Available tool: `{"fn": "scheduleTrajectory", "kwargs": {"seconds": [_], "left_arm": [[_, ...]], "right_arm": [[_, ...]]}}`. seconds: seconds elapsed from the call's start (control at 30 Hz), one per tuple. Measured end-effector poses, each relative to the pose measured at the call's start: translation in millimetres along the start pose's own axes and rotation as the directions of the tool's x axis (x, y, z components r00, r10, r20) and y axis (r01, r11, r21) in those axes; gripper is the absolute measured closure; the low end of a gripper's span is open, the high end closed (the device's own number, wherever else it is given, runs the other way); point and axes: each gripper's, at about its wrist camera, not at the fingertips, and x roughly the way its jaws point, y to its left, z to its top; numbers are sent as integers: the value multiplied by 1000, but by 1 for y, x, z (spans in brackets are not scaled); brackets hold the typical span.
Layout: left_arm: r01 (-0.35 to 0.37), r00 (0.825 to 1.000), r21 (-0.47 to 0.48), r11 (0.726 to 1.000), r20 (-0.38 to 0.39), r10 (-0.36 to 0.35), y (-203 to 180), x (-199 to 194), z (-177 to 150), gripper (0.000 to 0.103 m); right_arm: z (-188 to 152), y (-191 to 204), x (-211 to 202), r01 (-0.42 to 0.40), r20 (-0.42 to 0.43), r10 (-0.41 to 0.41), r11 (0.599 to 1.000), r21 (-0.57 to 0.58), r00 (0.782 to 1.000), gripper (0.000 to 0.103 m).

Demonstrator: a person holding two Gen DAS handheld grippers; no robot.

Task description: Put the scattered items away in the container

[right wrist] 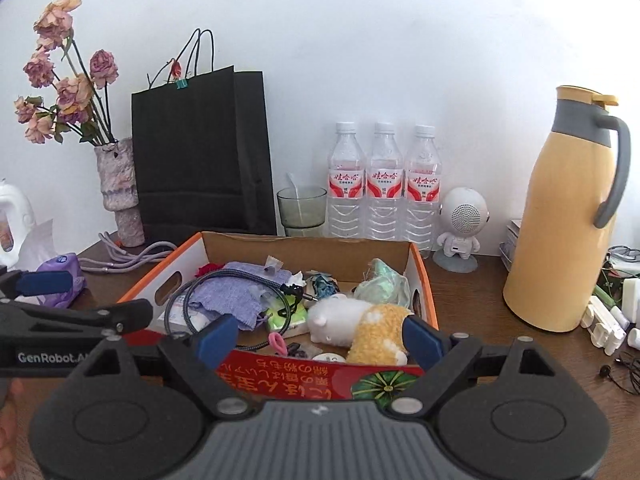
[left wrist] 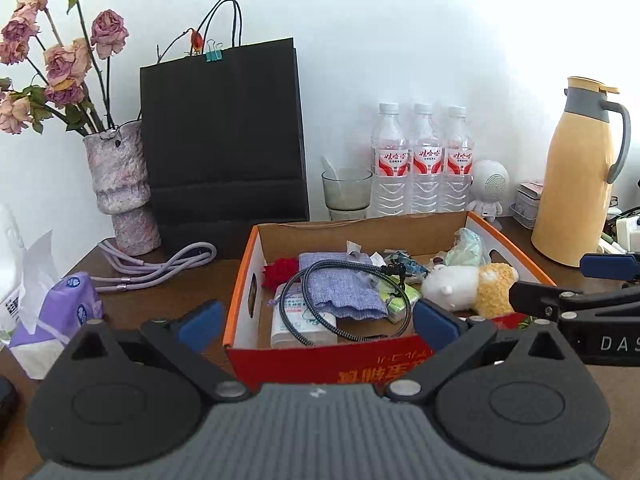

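Observation:
A cardboard box point(left wrist: 239, 272) point(right wrist: 425, 280) with an orange rim and a red front stands on the brown table. Inside lie a white and yellow plush toy point(left wrist: 468, 288) point(right wrist: 360, 326), a blue cloth point(left wrist: 340, 286) point(right wrist: 236, 294), a braided cable point(left wrist: 298, 284), a red flower and small packets. My left gripper point(left wrist: 318, 326) is open before the box's near left corner, holding nothing. My right gripper point(right wrist: 320, 340) is open at the near wall, close to the plush toy, also holding nothing. On the table left of the box lie a purple cord point(left wrist: 160, 264) and a purple tissue pack point(left wrist: 64, 312) point(right wrist: 60, 276).
Behind the box stand a black paper bag point(left wrist: 224, 140), a vase of dried roses point(left wrist: 120, 188), a glass point(left wrist: 346, 192), three water bottles point(right wrist: 384, 188) and a white robot speaker point(right wrist: 460, 220). A yellow jug point(right wrist: 560, 216) and small white items point(right wrist: 604, 324) fill the right side.

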Motion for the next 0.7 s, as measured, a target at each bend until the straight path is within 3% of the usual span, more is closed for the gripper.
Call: {"fn": "scheduleTrajectory", "kwargs": {"seconds": [0.17,0.27,0.37,0.43,0.53,0.7], "left_arm": [[45,999,-22,999,9,-45,2,-57,-61,0],[68,997,-110,992,-34,-72,14,-93,-100,0],[154,983,-148,977,-72,-166,29,-115,-126,0],[136,983,-117,984,-108,-149,30,-113,-130,0],[90,984,-98,991,-147,-103,22,-90,-126,0],[145,974,-111,983,-160,-161,9,-56,-107,0]], "right_arm": [[-55,4,-68,-44,30,43,999,15,999,14],[-92,1,-109,-56,6,56,996,71,998,14],[-116,5,-144,-30,-26,30,999,-26,999,14],[-122,1,-153,-53,-49,52,998,-27,997,15],[-113,-7,-134,-51,-62,51,999,5,997,16],[-83,-14,-48,-9,-127,5,999,-32,992,27]]}}
